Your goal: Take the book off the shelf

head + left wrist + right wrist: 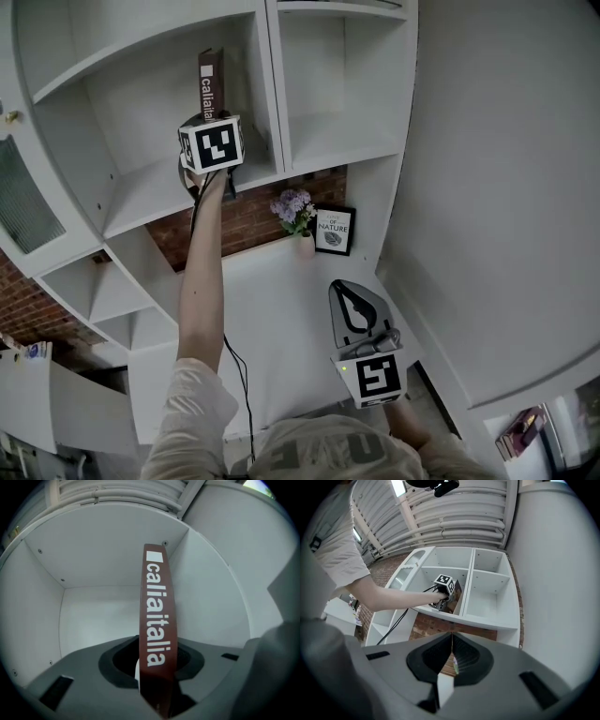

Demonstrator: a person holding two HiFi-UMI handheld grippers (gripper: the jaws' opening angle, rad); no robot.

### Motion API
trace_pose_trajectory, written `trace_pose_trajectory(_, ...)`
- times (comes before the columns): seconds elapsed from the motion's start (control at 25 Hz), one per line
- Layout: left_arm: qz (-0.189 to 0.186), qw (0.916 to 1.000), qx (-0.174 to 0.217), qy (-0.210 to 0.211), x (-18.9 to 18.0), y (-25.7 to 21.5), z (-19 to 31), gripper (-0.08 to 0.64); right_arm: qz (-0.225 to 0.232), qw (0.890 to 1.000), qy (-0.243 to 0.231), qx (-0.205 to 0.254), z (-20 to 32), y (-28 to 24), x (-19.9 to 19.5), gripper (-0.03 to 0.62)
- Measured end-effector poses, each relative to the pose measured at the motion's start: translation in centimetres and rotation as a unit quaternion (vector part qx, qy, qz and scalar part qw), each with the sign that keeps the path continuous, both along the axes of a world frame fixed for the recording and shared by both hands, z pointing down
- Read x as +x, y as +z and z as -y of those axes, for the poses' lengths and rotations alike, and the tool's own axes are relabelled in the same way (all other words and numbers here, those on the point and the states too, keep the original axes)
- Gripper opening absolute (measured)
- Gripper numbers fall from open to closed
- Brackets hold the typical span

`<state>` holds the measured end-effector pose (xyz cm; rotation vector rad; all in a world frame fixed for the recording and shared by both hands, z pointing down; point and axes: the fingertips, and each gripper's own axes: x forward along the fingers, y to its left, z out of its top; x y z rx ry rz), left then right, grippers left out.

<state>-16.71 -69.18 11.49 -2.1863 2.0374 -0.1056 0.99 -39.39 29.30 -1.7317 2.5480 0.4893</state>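
The left gripper [157, 670] pinches the brown book [157, 597] on the white shelf [141, 202]. The right gripper [451, 653] is pressed shut and empty.

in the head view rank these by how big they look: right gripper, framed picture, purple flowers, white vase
1. right gripper: largest, though it is nearest the camera
2. framed picture and purple flowers: look about alike, not ranked
3. white vase: smallest
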Motion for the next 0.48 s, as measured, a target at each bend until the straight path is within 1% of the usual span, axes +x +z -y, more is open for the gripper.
trace_pose_trajectory(0.08,-0.004,0.9999,0.011,0.002,-0.6,-0.3,-1.4,0.141,-0.002,1.000,-0.012,-0.003,0.0,0.0,-0.7,0.016)
trace_pose_trajectory(0.2,0.000,0.9994,0.034,0.001,-1.4,-1.0,-4.1,0.141,-0.005,0.999,-0.043,0.001,-0.1,-0.3,-2.4,0.016)
trace_pose_trajectory(0.48,0.008,0.9947,0.103,-0.001,-3.5,-2.7,-14.0,0.141,-0.001,0.993,-0.117,-0.003,-1.9,-0.7,-6.9,0.016)
